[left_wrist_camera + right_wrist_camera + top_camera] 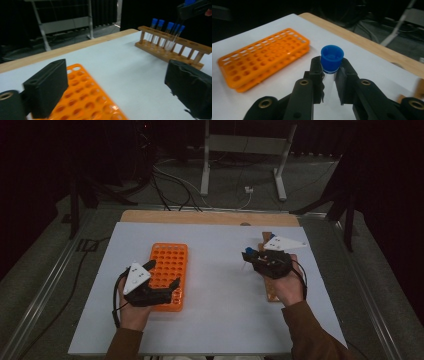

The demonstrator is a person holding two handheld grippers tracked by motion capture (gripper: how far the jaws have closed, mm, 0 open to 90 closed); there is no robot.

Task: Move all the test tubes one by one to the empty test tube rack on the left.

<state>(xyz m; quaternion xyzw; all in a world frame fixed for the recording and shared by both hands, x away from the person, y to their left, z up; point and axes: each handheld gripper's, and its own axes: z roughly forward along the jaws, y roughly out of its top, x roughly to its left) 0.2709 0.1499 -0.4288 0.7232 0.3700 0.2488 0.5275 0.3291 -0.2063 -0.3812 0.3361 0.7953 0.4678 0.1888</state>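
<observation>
Right gripper (329, 75) clamps a clear blue-capped test tube (332, 58) (cap plain in its own view); left gripper (117, 85) gapes above the orange plastic tube rack (85, 100); the left gripper view shows the wooden rack (175, 47).

**Around the worktop: stand, cables and dark curtains**

The white worktop (220, 320) has a bare wooden strip (210, 217) along its far edge. Beyond that edge, a grey metal stand (243, 150) rests on the grey floor (310, 180), its two legs joined by a crossbar. Black cables (167, 187) loop over the floor beside it, and a white cable with a plug (248, 191) lies between the legs. Metal rails (42, 287) run down both sides of the worktop. Dark curtains (103, 12) close off the background.
</observation>
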